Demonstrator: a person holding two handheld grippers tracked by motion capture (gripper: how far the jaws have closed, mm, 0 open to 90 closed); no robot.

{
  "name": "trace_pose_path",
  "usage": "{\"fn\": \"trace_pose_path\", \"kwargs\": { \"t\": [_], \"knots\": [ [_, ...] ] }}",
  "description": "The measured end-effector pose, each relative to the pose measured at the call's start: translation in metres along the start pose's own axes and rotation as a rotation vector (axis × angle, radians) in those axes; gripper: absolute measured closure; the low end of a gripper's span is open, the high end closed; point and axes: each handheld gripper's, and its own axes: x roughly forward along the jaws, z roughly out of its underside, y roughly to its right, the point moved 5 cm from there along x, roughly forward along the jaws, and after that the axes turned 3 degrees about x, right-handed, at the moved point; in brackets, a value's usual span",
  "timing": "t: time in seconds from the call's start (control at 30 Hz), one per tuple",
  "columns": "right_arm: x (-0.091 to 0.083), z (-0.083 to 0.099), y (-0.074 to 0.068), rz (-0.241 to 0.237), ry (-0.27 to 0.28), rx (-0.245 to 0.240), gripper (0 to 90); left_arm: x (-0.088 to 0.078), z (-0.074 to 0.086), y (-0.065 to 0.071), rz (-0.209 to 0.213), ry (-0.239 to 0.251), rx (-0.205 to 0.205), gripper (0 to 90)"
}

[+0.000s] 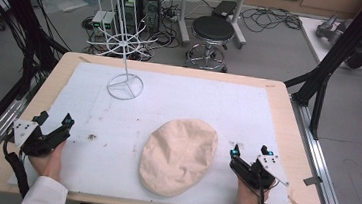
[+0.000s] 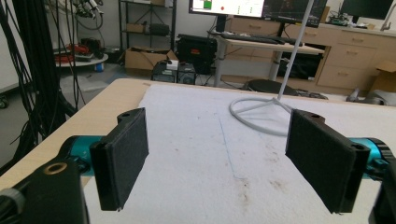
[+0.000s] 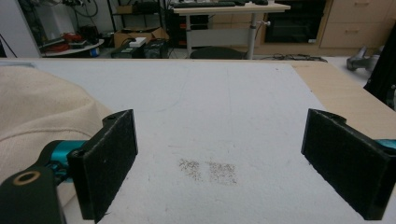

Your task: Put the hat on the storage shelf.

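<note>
Pale wooden table (image 1: 287, 122), covered almost edge to edge by a white foam mat (image 1: 209, 99), faintly stained in spots. On the mat's near half, right of centre, lies a cream fabric flat cap (image 1: 179, 154), rounded, lying flat, nothing touching it. At the far left of the mat stands a white wire display rack (image 1: 124, 41) on a ring base (image 2: 261, 114), its thin pole rising to spoked tiers.

My left tongs (image 1: 56, 119) sit at the mat's near-left edge, jaws spread wide, nothing between the black pads (image 2: 123, 156) but bare mat. My right tongs (image 1: 249, 150) sit at the near right, just beside the cap's right edge but apart from it, jaws likewise spread and holding nothing; in the right gripper view the cap's cloth (image 3: 42, 112) bulges behind the left pad (image 3: 109, 161).
</note>
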Motion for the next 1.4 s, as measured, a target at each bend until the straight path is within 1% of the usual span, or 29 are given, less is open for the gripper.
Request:
{"fn": "trace_pose_path", "kwargs": {
  "t": [0.17, 0.47, 0.63, 0.67, 0.83, 0.9, 0.93, 1.03, 1.1, 1.13, 1.17, 1.23, 1.27, 1.3, 1.33, 1.4],
  "knots": [
    [-0.001, -0.001, 0.001, 0.001, -0.002, 0.03, 9.7, -0.002, 0.0, -0.002, -0.002, -0.001, -0.005, 21.7],
    [-0.001, 0.0, 0.002, -0.004, -0.029, 0.047, 9.7, -0.001, 0.0, -0.001, 0.004, -0.001, -0.008, 21.7],
    [-0.001, 0.0, 0.0, -0.019, -0.038, 0.044, 9.7, -0.001, 0.0, -0.001, 0.003, 0.001, -0.009, 21.8],
    [-0.001, 0.0, -0.002, -0.029, -0.042, 0.035, 9.7, -0.001, 0.0, -0.001, 0.003, 0.001, -0.01, 21.8],
    [-0.002, 0.0, -0.01, -0.066, -0.063, 0.022, 9.7, -0.001, 0.001, -0.002, 0.009, -0.002, -0.011, 21.8],
    [-0.002, 0.001, -0.011, -0.071, -0.065, 0.017, 9.7, -0.001, 0.001, -0.001, 0.01, -0.002, -0.012, 21.8],
    [-0.003, 0.0, -0.014, -0.089, -0.07, 0.007, 9.7, -0.001, 0.0, -0.001, 0.013, -0.001, -0.013, 21.8],
    [-0.005, -0.001, -0.018, -0.119, -0.076, 0.007, 9.7, -0.001, 0.001, -0.001, 0.016, -0.001, -0.012, 21.7],
    [-0.008, -0.002, -0.021, -0.142, -0.086, 0.017, 9.7, 0.0, 0.001, -0.001, 0.018, -0.001, -0.01, 21.8],
    [-0.008, -0.002, -0.021, -0.142, -0.086, 0.017, 9.7, 0.0, 0.001, 0.0, 0.017, -0.002, -0.01, 21.8],
    [-0.01, -0.002, -0.024, -0.162, -0.103, 0.021, 9.7, 0.0, 0.001, 0.0, 0.018, -0.002, -0.01, 21.8],
    [-0.012, -0.002, -0.027, -0.177, -0.116, 0.02, 9.7, 0.0, 0.001, 0.0, 0.02, -0.002, -0.01, 21.8],
    [-0.012, -0.002, -0.027, -0.177, -0.116, 0.02, 9.7, 0.0, 0.001, 0.0, 0.021, -0.003, -0.01, 21.8],
    [-0.013, -0.002, -0.029, -0.191, -0.126, 0.023, 9.6, 0.0, 0.001, 0.0, 0.024, -0.007, -0.011, 21.8],
    [-0.015, -0.003, -0.034, -0.214, -0.143, 0.02, 9.7, 0.001, 0.002, 0.001, 0.027, -0.011, -0.014, 21.7],
    [-0.016, -0.003, -0.038, -0.236, -0.153, 0.023, 9.6, 0.001, 0.002, 0.003, 0.034, -0.011, -0.006, 21.7]
  ]
}}
